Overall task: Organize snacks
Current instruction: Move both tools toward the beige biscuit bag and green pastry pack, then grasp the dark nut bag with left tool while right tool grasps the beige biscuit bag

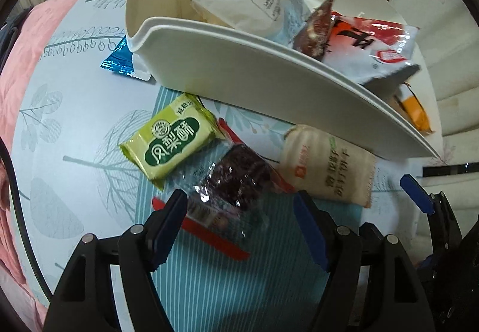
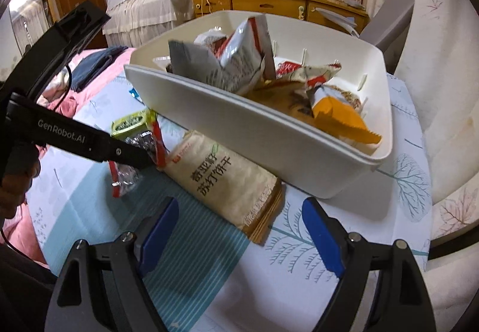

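A white bin (image 1: 239, 71) (image 2: 269, 134) holds several snack packets, among them a white one (image 1: 254, 3) and an orange one (image 2: 344, 119). In front of it, on the patterned cloth, lie a green packet (image 1: 170, 143) (image 2: 128, 122), a dark purple snack in clear wrap with red edges (image 1: 233, 179) (image 2: 140, 146) and a beige cracker packet (image 1: 329, 164) (image 2: 221, 176). My left gripper (image 1: 239, 212) points down, open, its fingers either side of the purple snack's near end. My right gripper (image 2: 239, 215) is open just short of the cracker packet's near end.
A blue foil packet (image 1: 116, 59) lies by the bin's left corner. A pink blanket (image 1: 30, 62) borders the cloth on the left. White cushions (image 2: 434, 92) rise to the right. A wooden dresser (image 2: 269, 3) stands behind.
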A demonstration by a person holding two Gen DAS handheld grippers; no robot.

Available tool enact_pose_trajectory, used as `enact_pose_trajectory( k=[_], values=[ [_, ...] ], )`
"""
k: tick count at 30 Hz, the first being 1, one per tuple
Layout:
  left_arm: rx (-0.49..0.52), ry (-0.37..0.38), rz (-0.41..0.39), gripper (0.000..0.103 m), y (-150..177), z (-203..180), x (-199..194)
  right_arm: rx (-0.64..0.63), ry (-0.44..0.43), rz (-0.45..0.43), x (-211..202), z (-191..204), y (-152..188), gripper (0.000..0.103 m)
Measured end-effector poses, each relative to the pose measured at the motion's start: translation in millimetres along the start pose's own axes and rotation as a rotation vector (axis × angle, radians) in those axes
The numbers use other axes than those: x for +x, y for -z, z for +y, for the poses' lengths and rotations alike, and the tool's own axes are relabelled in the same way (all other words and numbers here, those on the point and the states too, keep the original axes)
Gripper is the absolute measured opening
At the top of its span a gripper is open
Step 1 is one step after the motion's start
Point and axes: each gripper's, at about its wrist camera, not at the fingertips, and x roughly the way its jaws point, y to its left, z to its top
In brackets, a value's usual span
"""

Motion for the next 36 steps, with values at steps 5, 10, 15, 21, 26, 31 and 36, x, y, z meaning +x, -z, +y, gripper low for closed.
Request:
enact_pose_trajectory(
  k=[5,10,15,21,26,31,36],
  values=[
    [-0.006,-0.008,-0.018,0.072,-8,-4,12,-0.016,0.002,-0.004,14,-2,0,0.085],
    [0.011,-0.039,-0.022,0.072,-14,-10,20,-0.026,-0.004,-0.004,26,-2,-1,0.085],
    [0.030,-0.062,-0.028,0.072,-17,-21,24,-0.046,-0.015,-0.008,35,3,-4,0.085],
    [0.036,-0.081,-0.037,0.068,-21,-25,27,-0.090,-0.019,-0.011,41,12,-6,0.083],
    [0.036,-0.082,-0.037,0.067,-19,-25,26,-0.111,-0.015,0.002,43,14,-9,0.080],
    [0.026,-0.079,-0.038,0.066,-22,-25,27,-0.141,0.003,0.021,43,16,-6,0.074],
    [0.023,-0.070,-0.035,0.060,-10,-19,21,-0.134,0.020,0.040,37,17,2,0.062]
  ],
)
